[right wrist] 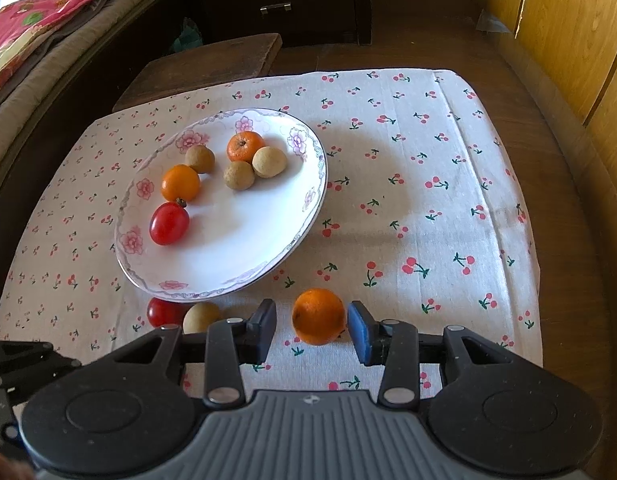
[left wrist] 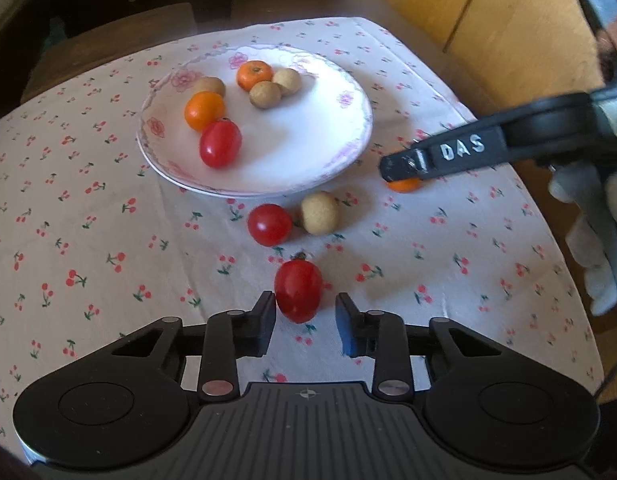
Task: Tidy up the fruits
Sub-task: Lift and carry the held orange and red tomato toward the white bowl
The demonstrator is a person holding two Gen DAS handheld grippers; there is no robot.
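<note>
The left tongs (left wrist: 305,312) stand partly open around an oblong red tomato (left wrist: 298,290) on the cherry-print cloth (left wrist: 88,240); the left pad touches it, and a gap shows at the right pad. The right tongs (right wrist: 311,322) straddle a small orange (right wrist: 318,315), the right pad against it and the left pad apart. A round tomato (left wrist: 269,224) and a tan longan (left wrist: 320,213) lie together just near of the flowered plate (left wrist: 340,128), which sits farther left on the desk and carries two oranges, three longans and one tomato.
</note>
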